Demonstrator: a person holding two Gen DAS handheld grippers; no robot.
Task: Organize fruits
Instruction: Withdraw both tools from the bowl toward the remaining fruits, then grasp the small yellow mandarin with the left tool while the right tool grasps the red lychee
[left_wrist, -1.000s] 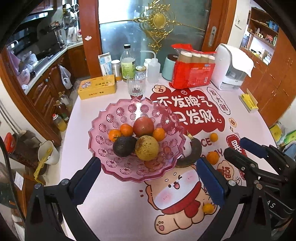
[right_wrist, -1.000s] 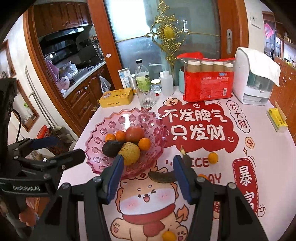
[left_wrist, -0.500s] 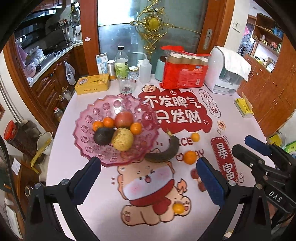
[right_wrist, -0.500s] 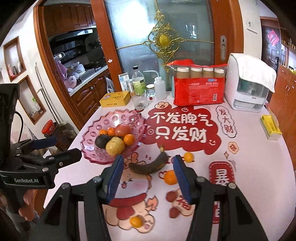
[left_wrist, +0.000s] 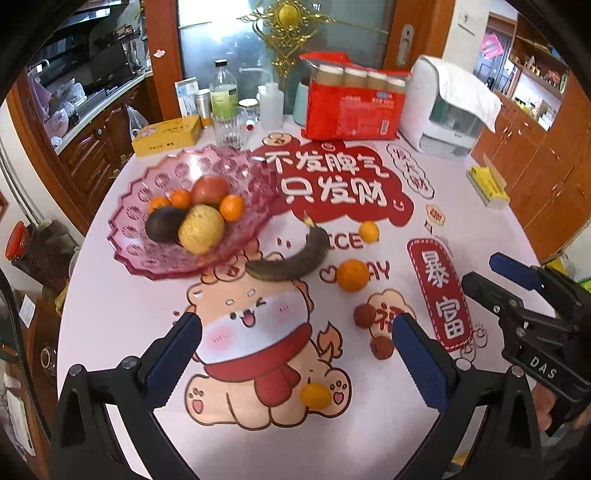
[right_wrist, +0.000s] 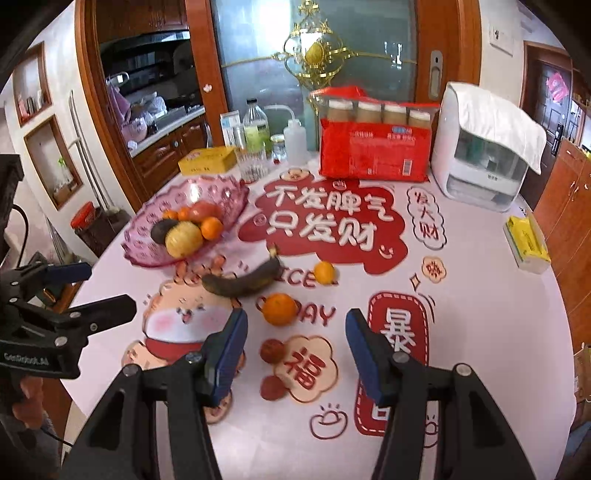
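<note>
A pink glass fruit bowl (left_wrist: 155, 184) (right_wrist: 229, 192) at the table's left holds an avocado, a yellow pear, a red apple and three small oranges. On the table lie a dark banana (left_wrist: 295, 258) (right_wrist: 243, 282), an orange (left_wrist: 352, 275) (right_wrist: 280, 309), a small orange (left_wrist: 369, 231) (right_wrist: 324, 272), two brown-red fruits (left_wrist: 365, 315) (right_wrist: 272, 350) and a small orange near the front (left_wrist: 316, 395). My left gripper (left_wrist: 295, 354) is open and empty above the table's front. My right gripper (right_wrist: 295, 339) is open and empty, over the brown-red fruits.
At the back stand a red pack of bottles (left_wrist: 354, 107), a white appliance (left_wrist: 443, 107), a glass (left_wrist: 231, 129), bottles and a yellow box (left_wrist: 166, 134). A yellow tissue pack (left_wrist: 487, 182) lies at the right edge. The other gripper shows in each view (left_wrist: 535, 306) (right_wrist: 44, 314).
Both grippers have drawn back and up from the bowl, so more of the table and the loose fruits in front came into view. Both stayed open.
</note>
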